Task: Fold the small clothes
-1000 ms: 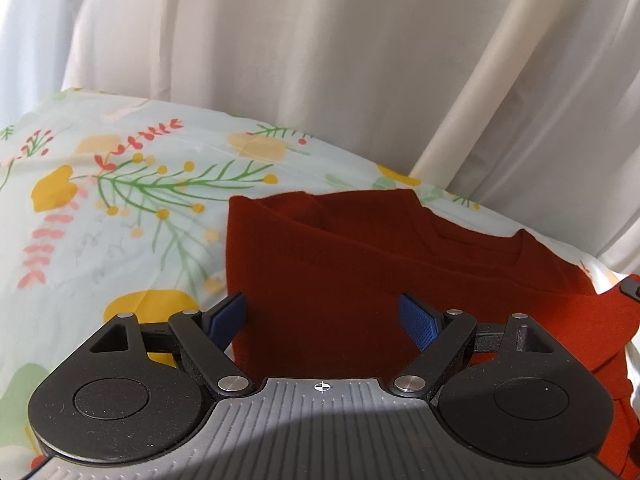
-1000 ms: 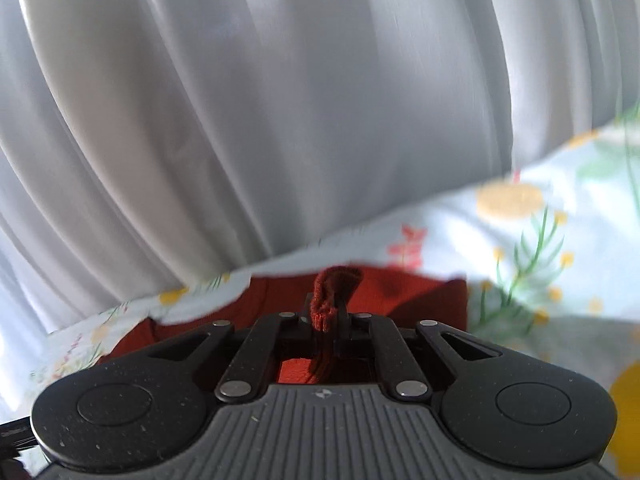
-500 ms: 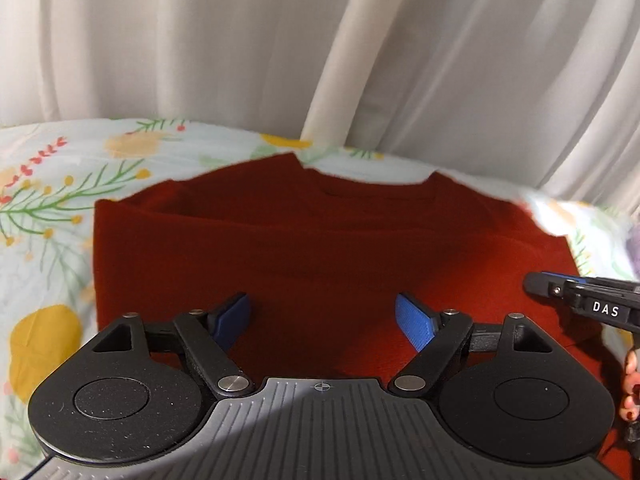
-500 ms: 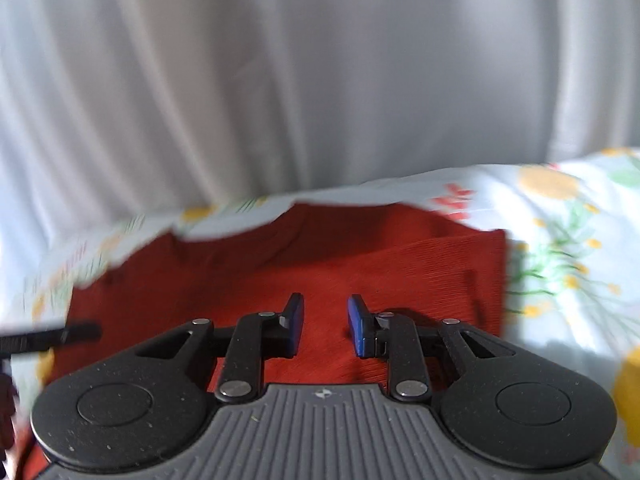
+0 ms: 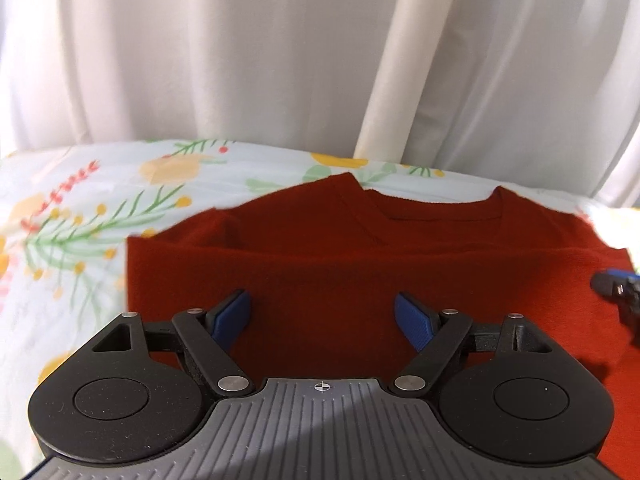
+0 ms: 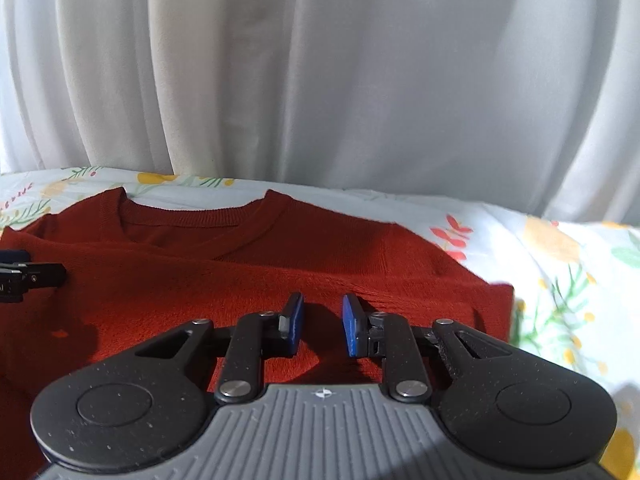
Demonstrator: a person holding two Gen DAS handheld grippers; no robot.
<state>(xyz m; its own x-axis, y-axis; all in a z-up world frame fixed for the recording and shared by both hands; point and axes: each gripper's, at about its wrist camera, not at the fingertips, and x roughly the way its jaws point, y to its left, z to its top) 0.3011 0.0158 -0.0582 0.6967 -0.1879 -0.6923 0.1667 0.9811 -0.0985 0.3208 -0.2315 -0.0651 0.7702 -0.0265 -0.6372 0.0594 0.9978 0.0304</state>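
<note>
A rust-red knit sweater lies flat on a floral sheet, neckline at the far side, with a folded layer across its body; it also shows in the right wrist view. My left gripper is wide open and empty just above the sweater's near part. My right gripper is open with a narrow gap and empty over the sweater's right half. The right gripper's tip shows at the right edge of the left wrist view. The left gripper's tip shows at the left edge of the right wrist view.
The floral bed sheet spreads left of the sweater and, in the right wrist view, right of it. White curtains hang close behind the bed's far edge.
My right gripper let go of the red fabric it was pinching and opened. Both grippers swung to face the sweater squarely; the left stayed wide open.
</note>
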